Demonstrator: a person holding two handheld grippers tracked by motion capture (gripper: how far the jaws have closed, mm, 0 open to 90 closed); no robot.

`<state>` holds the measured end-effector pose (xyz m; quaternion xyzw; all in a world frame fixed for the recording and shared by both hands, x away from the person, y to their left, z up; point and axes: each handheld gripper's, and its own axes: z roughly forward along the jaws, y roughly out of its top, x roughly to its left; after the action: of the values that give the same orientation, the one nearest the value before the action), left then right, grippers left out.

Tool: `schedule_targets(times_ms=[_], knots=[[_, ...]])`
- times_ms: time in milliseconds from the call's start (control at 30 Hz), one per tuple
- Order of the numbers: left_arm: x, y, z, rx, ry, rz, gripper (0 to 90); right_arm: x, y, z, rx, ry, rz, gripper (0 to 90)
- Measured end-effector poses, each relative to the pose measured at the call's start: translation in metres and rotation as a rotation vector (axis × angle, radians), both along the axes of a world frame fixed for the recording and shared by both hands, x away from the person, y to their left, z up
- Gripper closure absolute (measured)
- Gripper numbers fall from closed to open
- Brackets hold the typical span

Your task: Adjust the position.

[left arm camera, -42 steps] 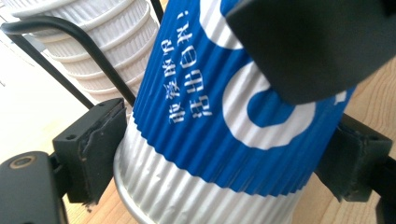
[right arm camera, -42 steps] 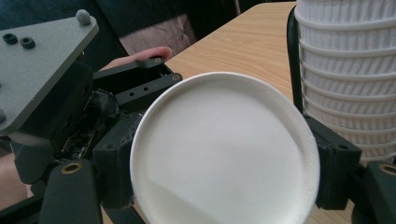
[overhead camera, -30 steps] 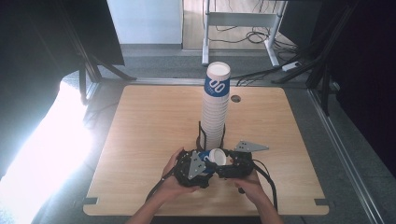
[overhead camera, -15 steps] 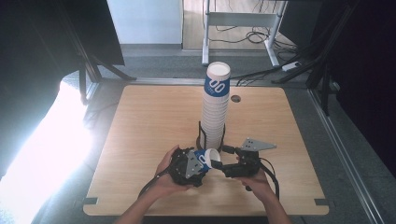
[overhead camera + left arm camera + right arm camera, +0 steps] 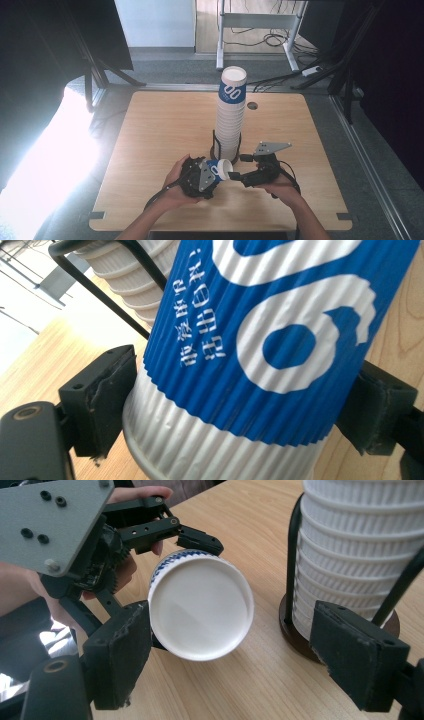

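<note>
A: Cup (image 5: 220, 170), blue-banded, one item. In the high view you held it on its side in your left gripper (image 5: 202, 176), near the table's front edge, base pointing toward your right gripper (image 5: 235, 175). Which hand sat nearer?

B: Left held it; right stood just beside the base. Stack of cups (image 5: 231, 117) in its wire holder (image 5: 216, 145) rose just behind; bare table (image 5: 150, 130) lay to the left and front.

A: Left gripper view?

B: Cup (image 5: 260, 350) clamped across its ribbed wall, both jaws pressed on it, long axis running away from the camera, stack (image 5: 135, 275) behind.

A: Right gripper view?

B: Your jaws stood wide, holding nothing. Cup base (image 5: 200, 611) faced you between them, nearer the left-hand jaw; holder foot (image 5: 300, 640) close on the other side. I judged a straight approach along the axis had room, little sideways.
</note>
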<state>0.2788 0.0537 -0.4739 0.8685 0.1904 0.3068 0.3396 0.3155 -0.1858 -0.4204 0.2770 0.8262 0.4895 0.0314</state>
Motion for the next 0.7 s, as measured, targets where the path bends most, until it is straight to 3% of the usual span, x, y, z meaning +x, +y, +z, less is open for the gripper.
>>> schedule_targets(times_ms=[267, 500, 600, 700], knots=[[0.0, 0.0, 0.0, 0.016, -0.013, -0.006, 12.7, 0.003, 0.011, 0.006, -0.062, 0.013, 0.052, 17.3], [-0.001, -0.003, 0.0, 0.068, -0.035, -0.015, 12.8, 0.007, 0.014, 0.012, -0.105, 0.049, 0.1, 16.9], [-0.002, -0.006, -0.002, 0.08, -0.054, -0.017, 12.7, 0.011, 0.017, 0.014, -0.139, 0.076, 0.122, 16.7], [-0.004, -0.009, -0.003, 0.12, -0.088, -0.02, 12.7, 0.014, 0.021, 0.015, -0.175, 0.093, 0.141, 16.8]])
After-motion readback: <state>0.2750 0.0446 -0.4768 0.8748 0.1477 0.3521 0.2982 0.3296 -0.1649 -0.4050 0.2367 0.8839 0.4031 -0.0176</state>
